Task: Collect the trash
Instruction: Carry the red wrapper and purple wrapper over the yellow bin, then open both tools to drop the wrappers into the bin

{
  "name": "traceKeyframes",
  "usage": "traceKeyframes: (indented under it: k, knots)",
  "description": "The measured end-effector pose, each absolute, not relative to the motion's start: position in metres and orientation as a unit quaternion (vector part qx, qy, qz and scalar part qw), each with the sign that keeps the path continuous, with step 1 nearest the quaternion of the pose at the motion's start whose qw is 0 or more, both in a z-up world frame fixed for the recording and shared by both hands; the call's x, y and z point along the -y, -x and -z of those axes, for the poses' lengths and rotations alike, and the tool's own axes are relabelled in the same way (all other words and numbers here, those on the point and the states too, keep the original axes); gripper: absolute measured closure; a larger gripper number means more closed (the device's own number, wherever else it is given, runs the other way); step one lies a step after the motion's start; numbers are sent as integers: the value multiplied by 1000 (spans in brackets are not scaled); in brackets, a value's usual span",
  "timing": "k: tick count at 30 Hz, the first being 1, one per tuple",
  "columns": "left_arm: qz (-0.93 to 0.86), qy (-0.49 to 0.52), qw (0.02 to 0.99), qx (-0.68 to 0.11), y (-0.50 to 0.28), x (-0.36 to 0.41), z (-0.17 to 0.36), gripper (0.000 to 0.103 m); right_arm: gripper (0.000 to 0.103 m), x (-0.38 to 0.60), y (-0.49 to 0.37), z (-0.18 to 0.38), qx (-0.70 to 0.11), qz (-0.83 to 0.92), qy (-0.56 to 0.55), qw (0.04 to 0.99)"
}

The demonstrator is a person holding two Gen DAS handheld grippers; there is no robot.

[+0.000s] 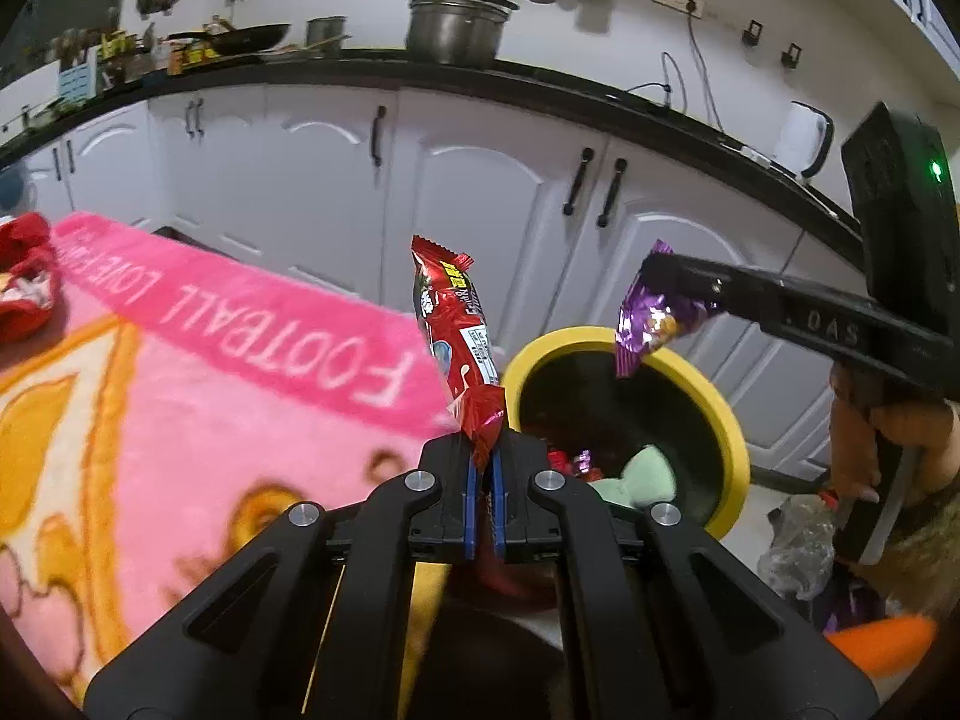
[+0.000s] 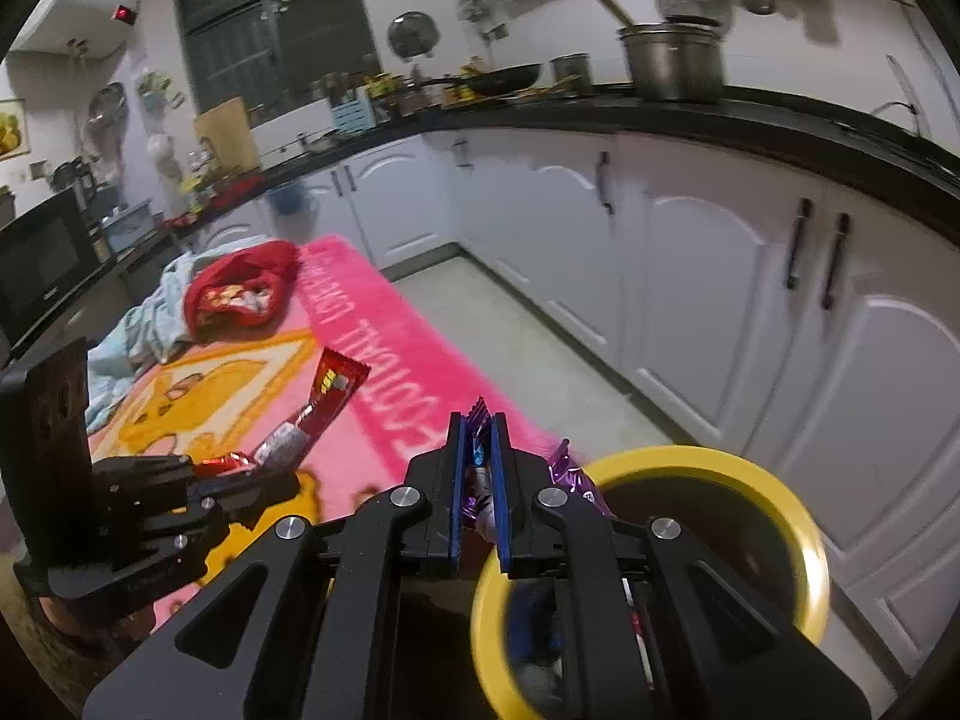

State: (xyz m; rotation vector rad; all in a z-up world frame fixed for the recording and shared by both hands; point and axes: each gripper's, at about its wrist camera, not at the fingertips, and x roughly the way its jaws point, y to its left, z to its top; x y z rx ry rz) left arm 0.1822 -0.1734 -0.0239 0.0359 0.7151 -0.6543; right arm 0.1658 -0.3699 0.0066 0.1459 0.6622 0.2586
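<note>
Above the yellow-rimmed bin [image 1: 624,348], your right gripper [image 1: 678,276] pinches the purple wrapper [image 1: 645,318]; beside the rim, your left gripper [image 1: 485,468] pinches the red wrapper [image 1: 456,330]. Centre each over the opening before releasing, clear of the pink blanket [image 1: 210,396].

Two wrist fisheyes angled down, close over shared yellow-rimmed bin [image 1: 624,354]

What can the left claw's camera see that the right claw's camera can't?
Only the left view shows the white kettle on the counter and the green thing inside the bin. Only the right view shows the window, the microwave and the blue cloth. Both show the yellow-rimmed bin, the pink blanket, the red wrapper and the purple wrapper.
</note>
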Motion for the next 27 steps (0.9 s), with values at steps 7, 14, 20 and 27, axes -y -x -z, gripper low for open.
traceKeyframes:
  k: [7, 14, 20, 27]
  knots:
    - [345, -21, 869, -355, -186, 223, 33, 102, 95, 408, -149, 5, -329, -98, -81, 936]
    - [367, -38, 853, -369, -188, 260, 45, 102, 95, 437, -137, 25, -344, -79, -98, 931]
    - [382, -58, 839, -382, -188, 287, 57, 102, 95, 455, -131, 41, -355, -75, -112, 925]
    - [386, -70, 828, -401, -191, 305, 71, 101, 92, 467, -128, 57, -370, -76, -121, 918]
